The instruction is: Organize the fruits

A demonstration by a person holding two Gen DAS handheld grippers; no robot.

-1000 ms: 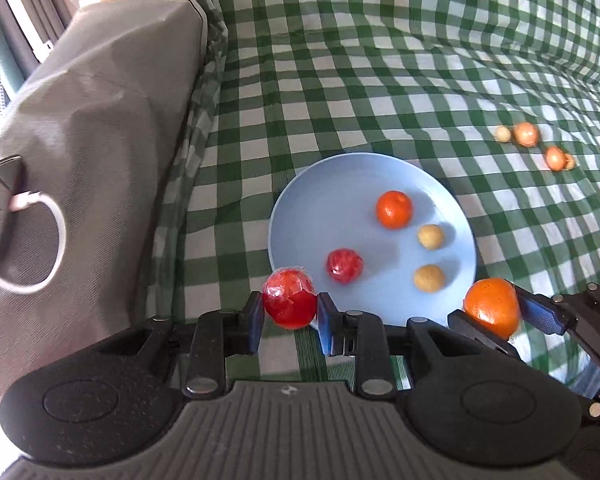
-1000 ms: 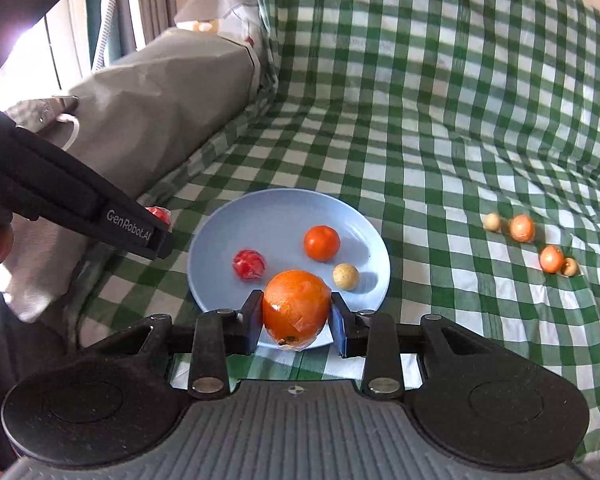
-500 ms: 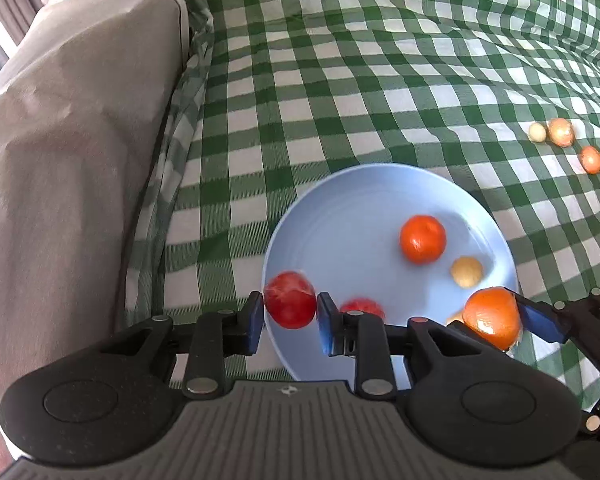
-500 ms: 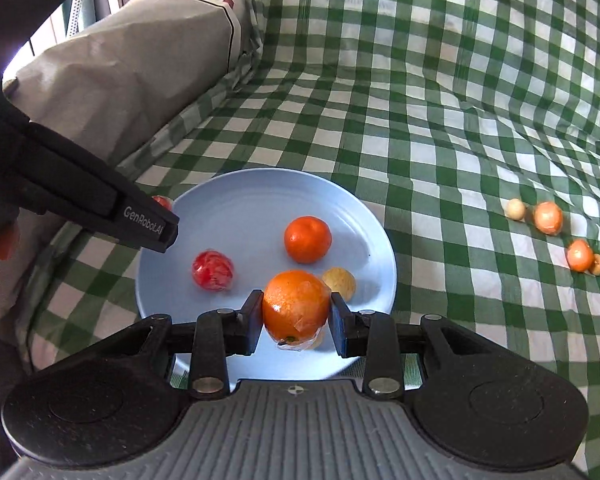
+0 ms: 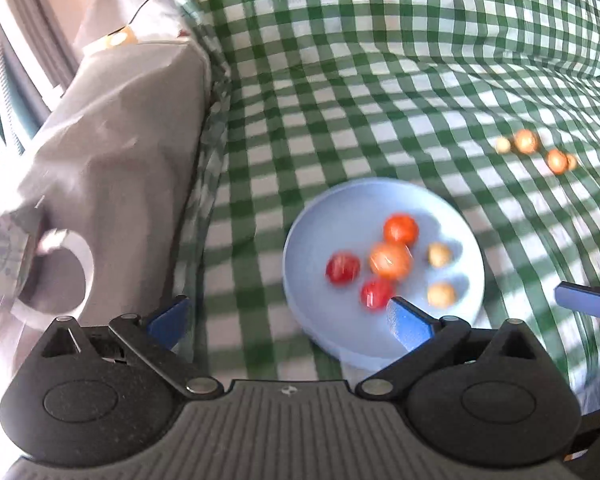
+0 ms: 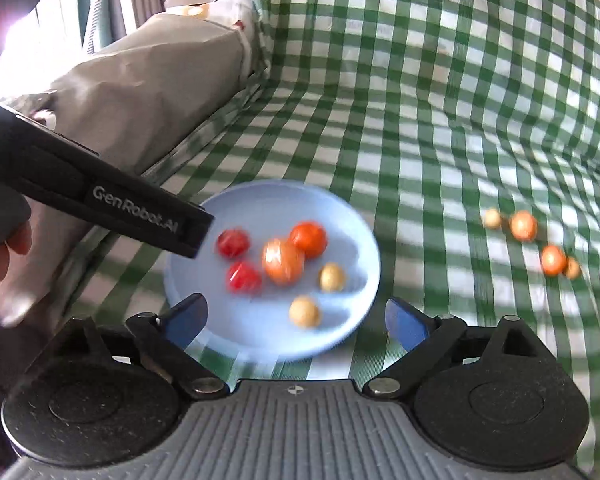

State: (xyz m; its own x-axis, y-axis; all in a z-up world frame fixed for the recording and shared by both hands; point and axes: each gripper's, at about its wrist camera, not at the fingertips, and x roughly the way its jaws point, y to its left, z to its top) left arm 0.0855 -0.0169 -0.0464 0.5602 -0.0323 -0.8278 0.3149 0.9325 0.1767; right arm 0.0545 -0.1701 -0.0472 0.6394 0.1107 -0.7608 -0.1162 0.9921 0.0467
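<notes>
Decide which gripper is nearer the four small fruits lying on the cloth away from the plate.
Right. The four small fruits lie off to the right gripper's right; the left gripper sits beyond the blue plate, on its far side from them.

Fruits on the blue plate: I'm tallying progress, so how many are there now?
6 on the blue plate: two red fruits at left, two orange ones in the middle, two small yellow ones at right. Four more lie on the checked cloth. None seems hidden.
</notes>
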